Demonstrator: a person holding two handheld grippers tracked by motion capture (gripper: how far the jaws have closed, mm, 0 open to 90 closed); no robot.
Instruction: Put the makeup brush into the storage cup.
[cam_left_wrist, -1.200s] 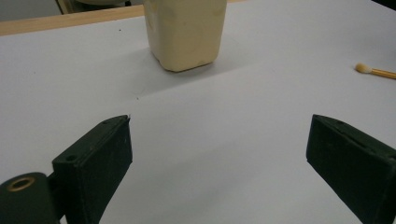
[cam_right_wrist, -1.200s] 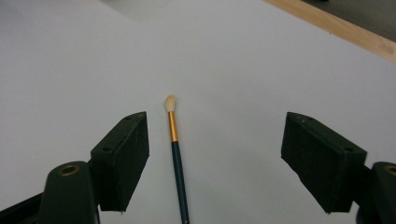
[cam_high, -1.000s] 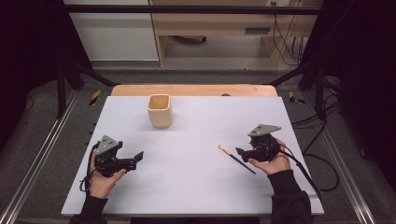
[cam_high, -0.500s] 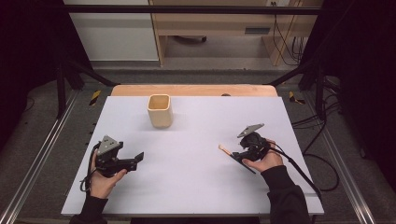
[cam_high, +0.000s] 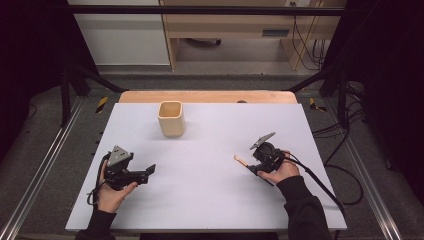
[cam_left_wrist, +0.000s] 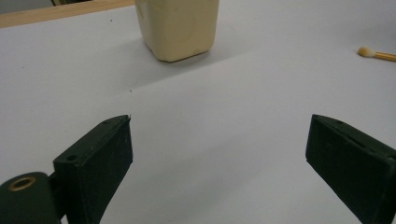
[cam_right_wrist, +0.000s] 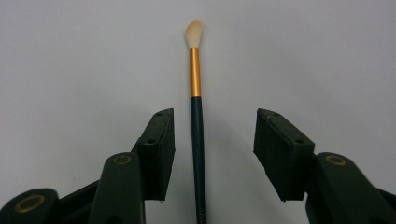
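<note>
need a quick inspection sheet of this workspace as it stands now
surface: white tabletop, wooden strip along its far edge.
job's things: cream square cup upright near the far edge; paintbrush with dark handle, gold ferrule and pale bristles lying flat.
clutter: nothing seen.
grippers: left gripper open over bare surface; right gripper open, jaws either side of the brush handle, not closed on it.
cables: black cable trails from the right gripper.
surroundings: wooden furniture, dark frame, loose floor wires.
</note>
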